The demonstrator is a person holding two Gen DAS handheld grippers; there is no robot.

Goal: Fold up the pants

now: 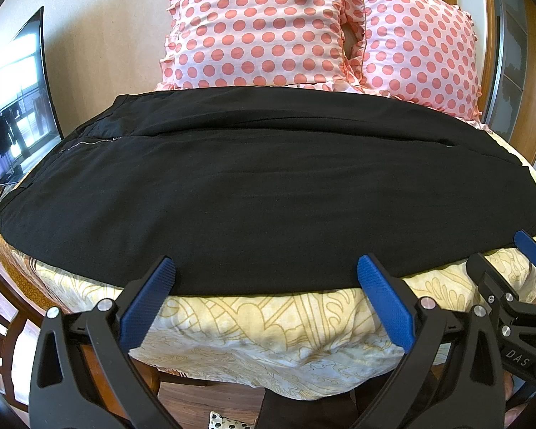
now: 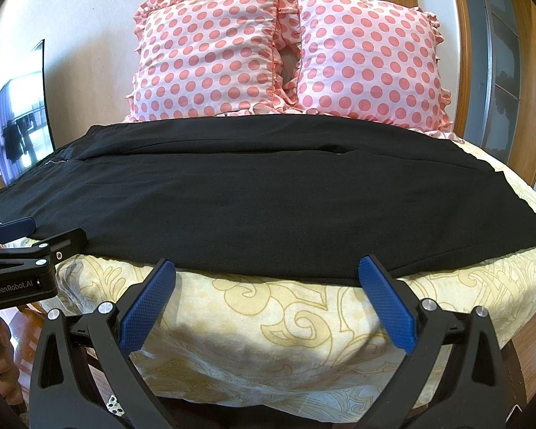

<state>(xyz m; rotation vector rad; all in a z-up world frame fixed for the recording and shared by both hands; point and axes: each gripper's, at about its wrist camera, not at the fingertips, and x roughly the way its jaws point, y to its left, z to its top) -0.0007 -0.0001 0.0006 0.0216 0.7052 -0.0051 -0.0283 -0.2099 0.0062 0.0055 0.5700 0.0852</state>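
Note:
Black pants (image 1: 253, 193) lie spread flat across the bed, waistband and zipper (image 1: 89, 142) at the left, legs running right. The same pants (image 2: 268, 207) fill the middle of the right wrist view. My left gripper (image 1: 266, 271) is open, its blue fingertips just at the near hem, nothing between them. My right gripper (image 2: 266, 273) is open too, fingertips at the pants' near edge, more to the right. Each gripper shows in the other's view: the right one (image 1: 529, 254) at the far right, the left one (image 2: 35, 236) at the far left.
A cream patterned bedsheet (image 1: 268, 329) covers the bed and hangs over its near edge. Two pink polka-dot pillows (image 1: 261, 25) (image 2: 368, 57) lean at the headboard. A dark TV screen (image 1: 18, 107) stands at the left. Wooden floor (image 1: 211, 404) lies below.

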